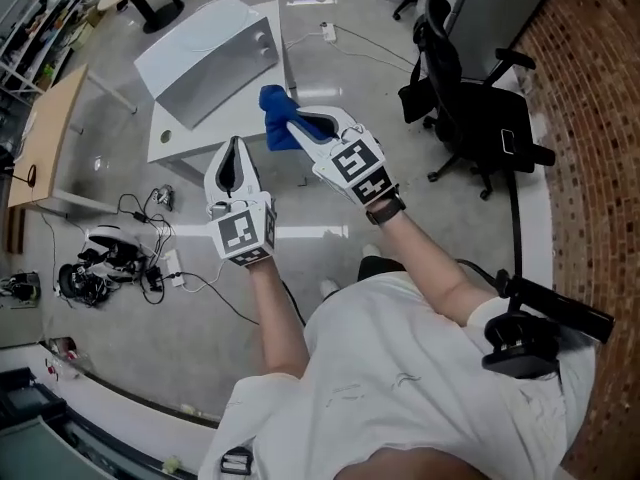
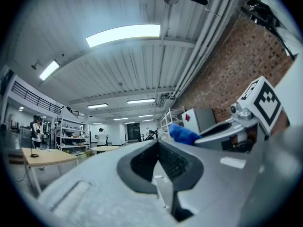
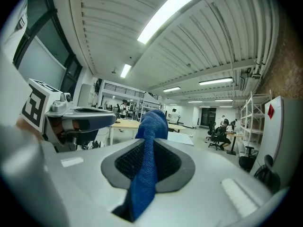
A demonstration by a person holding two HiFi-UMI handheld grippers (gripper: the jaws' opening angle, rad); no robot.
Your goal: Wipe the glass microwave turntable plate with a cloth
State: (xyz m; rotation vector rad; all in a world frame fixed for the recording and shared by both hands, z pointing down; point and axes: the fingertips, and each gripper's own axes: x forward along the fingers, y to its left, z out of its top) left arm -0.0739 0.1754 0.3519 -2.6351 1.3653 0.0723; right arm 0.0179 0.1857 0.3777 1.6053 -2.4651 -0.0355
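Head view, upper left: the glass plate is unseen, perhaps inside what looks like a white microwave (image 1: 205,58). At centre, the left tongs (image 1: 236,148) are clenched on nothing. Just right, the right tongs (image 1: 300,126) grasp the blue cloth (image 1: 276,118) by one fold, so it may slip free mid-wipe.

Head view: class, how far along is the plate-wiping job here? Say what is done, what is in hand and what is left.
Done: the blue cloth is picked up, clamped in the right gripper. In hand: both grippers hang in the air, short of the white box-shaped microwave; the left gripper is shut and empty. Left: all the wiping, since no glass plate shows in any view.
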